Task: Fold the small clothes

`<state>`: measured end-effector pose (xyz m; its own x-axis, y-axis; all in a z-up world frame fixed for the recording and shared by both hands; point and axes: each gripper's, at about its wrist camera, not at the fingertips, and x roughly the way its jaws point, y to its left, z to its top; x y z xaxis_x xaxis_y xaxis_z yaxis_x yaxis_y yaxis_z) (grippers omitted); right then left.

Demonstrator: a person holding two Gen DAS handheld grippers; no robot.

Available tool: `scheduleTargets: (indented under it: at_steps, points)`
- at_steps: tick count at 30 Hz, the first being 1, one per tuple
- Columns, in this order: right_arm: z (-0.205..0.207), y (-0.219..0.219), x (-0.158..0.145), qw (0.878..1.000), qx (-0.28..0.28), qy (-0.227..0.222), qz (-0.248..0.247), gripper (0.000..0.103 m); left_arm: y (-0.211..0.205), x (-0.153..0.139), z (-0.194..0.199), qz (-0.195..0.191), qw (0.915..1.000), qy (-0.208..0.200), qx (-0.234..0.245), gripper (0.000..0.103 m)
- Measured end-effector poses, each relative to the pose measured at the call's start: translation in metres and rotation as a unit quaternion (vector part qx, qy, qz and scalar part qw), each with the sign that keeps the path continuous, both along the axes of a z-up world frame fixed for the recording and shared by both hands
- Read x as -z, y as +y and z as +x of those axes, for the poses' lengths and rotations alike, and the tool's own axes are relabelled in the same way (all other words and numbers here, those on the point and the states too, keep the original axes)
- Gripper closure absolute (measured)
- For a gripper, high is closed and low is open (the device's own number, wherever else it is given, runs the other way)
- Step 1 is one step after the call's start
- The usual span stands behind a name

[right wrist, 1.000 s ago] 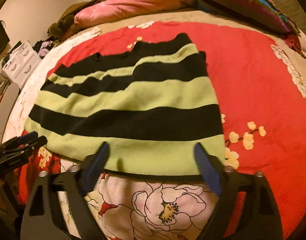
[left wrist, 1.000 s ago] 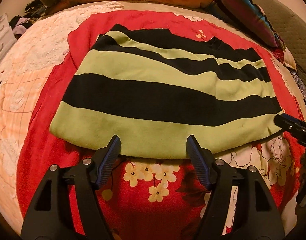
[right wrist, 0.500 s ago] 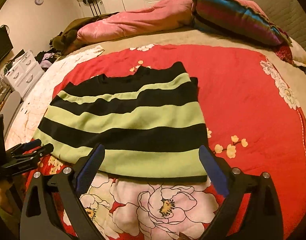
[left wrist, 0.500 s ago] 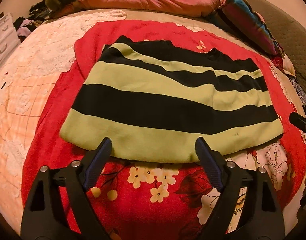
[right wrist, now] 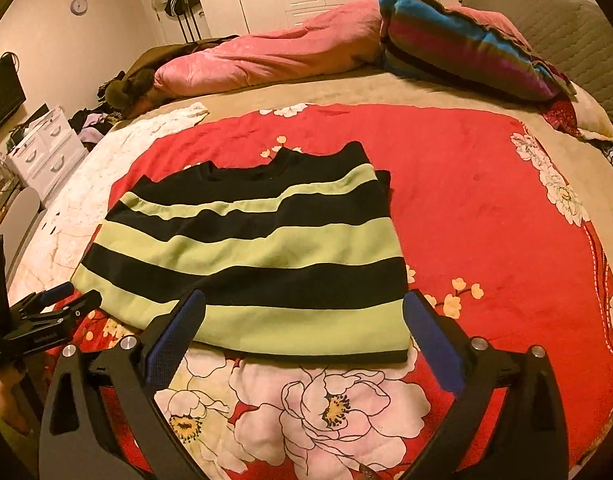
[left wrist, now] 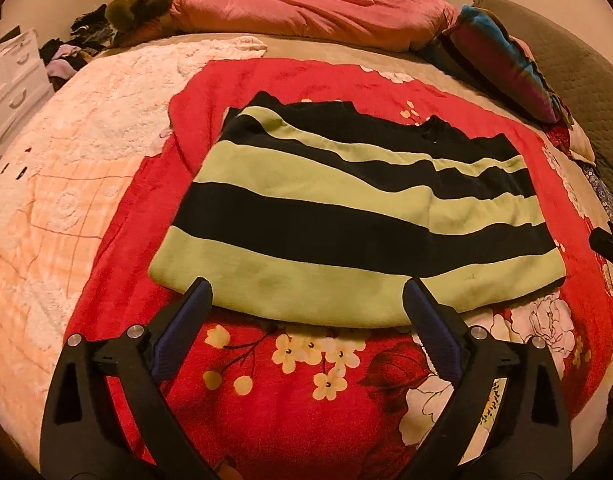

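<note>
A green and black striped sweater (left wrist: 346,220) lies flat on a red floral blanket (left wrist: 298,376) on the bed, sleeves folded in. It also shows in the right wrist view (right wrist: 262,248). My left gripper (left wrist: 306,292) is open and empty, raised just short of the sweater's near hem. My right gripper (right wrist: 304,304) is open and empty, above the hem toward its right corner. The left gripper also shows at the left edge of the right wrist view (right wrist: 66,300). A dark tip of the right gripper (left wrist: 608,242) shows at the right edge of the left wrist view.
A pink quilt (right wrist: 266,60) and a striped multicolour pillow (right wrist: 466,52) lie at the far side of the bed. A white textured blanket (left wrist: 66,184) covers the left side. White drawers (right wrist: 46,144) and a clothes pile stand beyond the bed's left edge.
Both grippers have pulled back and lifted away from the sweater's hem, and their jaws have opened wider. The sweater has not moved.
</note>
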<state>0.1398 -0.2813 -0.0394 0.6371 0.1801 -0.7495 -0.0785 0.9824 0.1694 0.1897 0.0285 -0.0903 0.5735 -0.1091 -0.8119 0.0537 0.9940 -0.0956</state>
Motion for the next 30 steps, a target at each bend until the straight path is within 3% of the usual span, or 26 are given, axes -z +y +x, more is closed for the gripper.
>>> scheduleTargets:
  at_steps: [13, 30]
  points:
    - [-0.009, 0.017, -0.018, 1.000, -0.019, -0.017, 0.006, 0.004, 0.022, -0.013, -0.012, -0.009, 0.9992, -0.017, -0.034, 0.010]
    - [-0.018, 0.086, -0.028, 0.995, -0.093, -0.038, -0.012, 0.004, 0.106, -0.017, -0.021, -0.030, 0.9903, -0.028, -0.133, 0.010]
